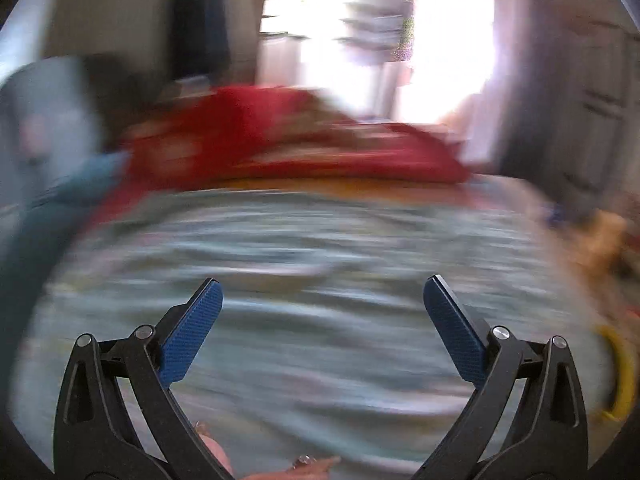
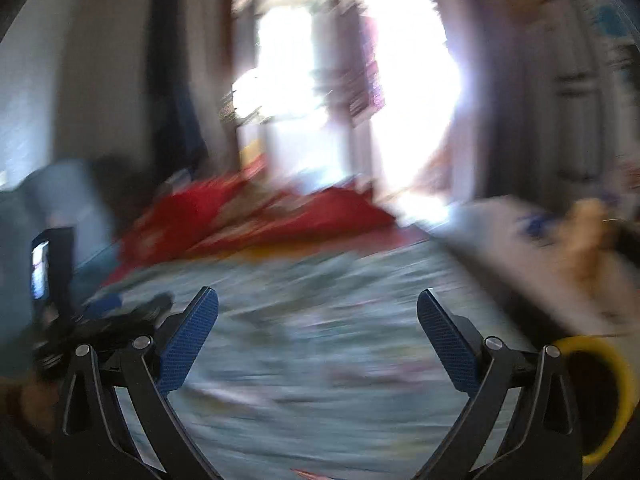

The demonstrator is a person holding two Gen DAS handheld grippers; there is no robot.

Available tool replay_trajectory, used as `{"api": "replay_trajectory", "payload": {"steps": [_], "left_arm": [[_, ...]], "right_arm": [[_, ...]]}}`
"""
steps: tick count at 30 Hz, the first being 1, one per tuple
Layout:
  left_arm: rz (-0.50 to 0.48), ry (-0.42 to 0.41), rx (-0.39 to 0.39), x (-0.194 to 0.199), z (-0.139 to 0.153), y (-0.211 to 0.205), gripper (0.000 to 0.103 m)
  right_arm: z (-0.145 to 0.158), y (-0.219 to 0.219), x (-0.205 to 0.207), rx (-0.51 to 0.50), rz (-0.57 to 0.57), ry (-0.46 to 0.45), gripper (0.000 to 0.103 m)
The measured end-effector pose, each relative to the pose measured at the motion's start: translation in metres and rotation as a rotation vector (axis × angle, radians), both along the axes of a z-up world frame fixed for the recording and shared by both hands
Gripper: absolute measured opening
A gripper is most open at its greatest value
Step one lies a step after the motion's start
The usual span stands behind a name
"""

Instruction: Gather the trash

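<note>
Blue fingers (image 1: 192,336) on the left gripper (image 1: 322,286) sit closest of all, spread wide apart with nothing between them, and a bit of a person's hand (image 1: 308,462) with a ring peeks up at the very bottom of the left wrist view. Next to it, the right gripper (image 2: 318,298) is spread just as wide and carries nothing too. Both point out over a bed cover (image 1: 320,320) with a blue-green pattern, and everything past the fingers is smeared, so I think both hands are moving fast. No trash can be picked out on the cover in either view; it is too blurry to tell where any lies. To do this step well, I would slow the hands down so the pictures go sharp, find a piece of trash first, then bring one wide-open gripper straight over it. A yellow-rimmed bucket (image 2: 600,396) sits low on the right, and I guess the trash goes in there. Further back lies a red blanket (image 1: 288,136) in a heap, then a very bright doorway (image 1: 440,40). The right wrist view shows much more of the bucket, its dark inside too, plus the other gripper's black body and a small lit screen (image 2: 40,270) at the left edge. The left wrist view shows only a thin yellow slice of that bucket.
</note>
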State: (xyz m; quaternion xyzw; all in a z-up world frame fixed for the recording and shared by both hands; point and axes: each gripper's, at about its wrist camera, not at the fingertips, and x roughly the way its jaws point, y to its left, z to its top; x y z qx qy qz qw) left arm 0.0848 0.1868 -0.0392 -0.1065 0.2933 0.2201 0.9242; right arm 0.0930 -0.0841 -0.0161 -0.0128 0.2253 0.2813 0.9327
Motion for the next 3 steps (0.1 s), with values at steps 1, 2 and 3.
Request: {"api": "replay_trajectory", "payload": {"steps": [1, 2, 3], "left_arm": [[0.063, 0.042, 0.015, -0.002, -0.006, 0.03, 0.093], [0.142, 0.117, 0.026, -0.004, -0.016, 0.068, 0.093], [0.199, 0.167, 0.03, -0.008, -0.026, 0.096, 0.093]], "right_arm": [[-0.008, 0.039, 0.007, -0.031, 0.08, 0.06, 0.097], [-0.016, 0.07, 0.011, -0.062, 0.129, 0.097, 0.097], [-0.027, 0.103, 0.014, -0.095, 0.181, 0.132, 0.097]]}}
